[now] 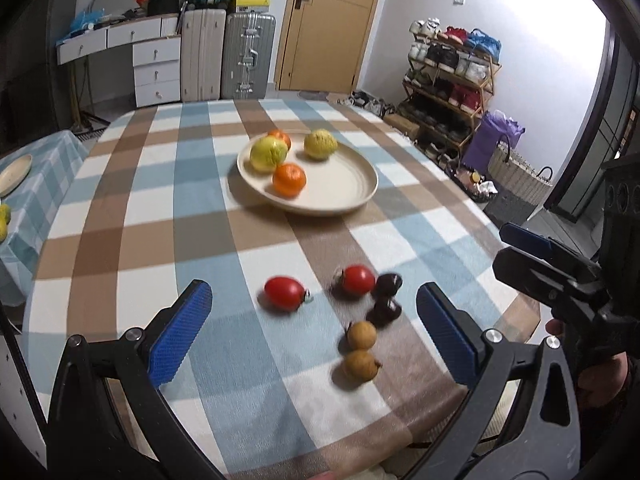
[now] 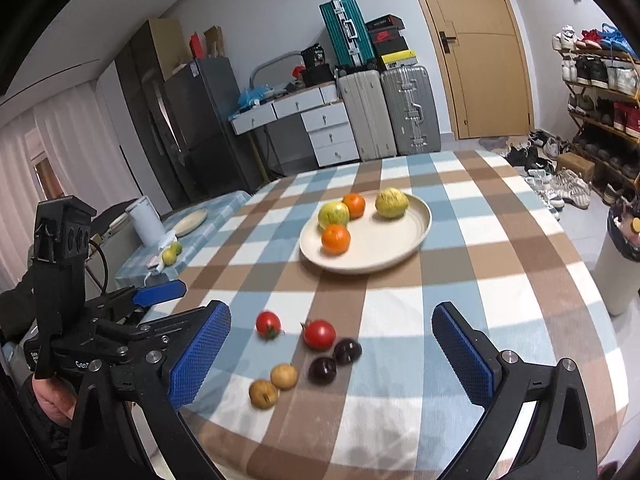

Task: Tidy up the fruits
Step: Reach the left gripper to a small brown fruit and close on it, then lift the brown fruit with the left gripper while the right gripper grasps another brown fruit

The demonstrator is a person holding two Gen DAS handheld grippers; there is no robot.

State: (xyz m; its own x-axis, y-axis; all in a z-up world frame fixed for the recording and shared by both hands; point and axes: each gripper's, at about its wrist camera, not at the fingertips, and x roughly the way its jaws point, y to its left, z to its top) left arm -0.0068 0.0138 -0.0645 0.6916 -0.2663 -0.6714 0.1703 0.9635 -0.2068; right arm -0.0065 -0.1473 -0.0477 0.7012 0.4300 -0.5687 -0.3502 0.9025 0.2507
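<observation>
Jaws of left gripper (image 1: 314, 330) and right gripper (image 2: 331, 354) spread wide, empty, held above near edge of table (image 2: 520, 280). Plate (image 1: 340, 194) farther back, carrying two oranges and two yellow-green fruits. Still loose on cloth: two tomatoes (image 1: 285, 293), two dark plums (image 1: 386, 285), two small brown fruits (image 1: 361, 335), tightly clustered. Risks judged: round fruit rolling off near edge if nudged; neighbours knocked by wide jaws; soft tomatoes bruised by hard squeeze; grippers colliding, being close together.

I can read very little — white letters "Gen" on the black body of the left gripper (image 2: 160, 316) in the right wrist view, cut off after that. A small white label beside them is too blurred. Shoe boxes (image 2: 387, 38) carry marks I cannot make out.
</observation>
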